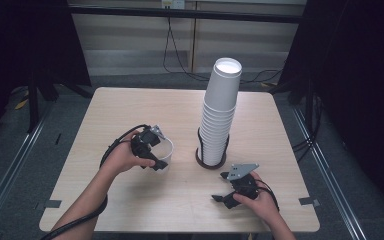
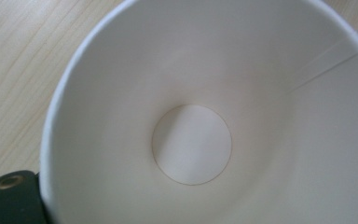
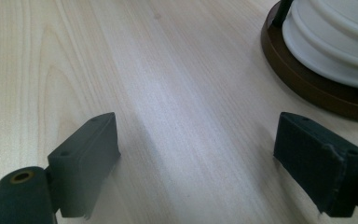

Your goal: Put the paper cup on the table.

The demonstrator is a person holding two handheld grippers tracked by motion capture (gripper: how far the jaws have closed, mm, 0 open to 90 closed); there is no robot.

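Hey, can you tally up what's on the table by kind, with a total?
Single paper cup: 1
Stack of paper cups: 1
Brown cup holder base: 1
Grippers, left gripper and right gripper: 2
Total: 5

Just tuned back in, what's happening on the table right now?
The left gripper is at a single white paper cup standing upright on the light wooden table, one jaw outside its rim; a firm grip isn't clear. The right gripper rests open near the tall stack of white paper cups in its brown round holder.
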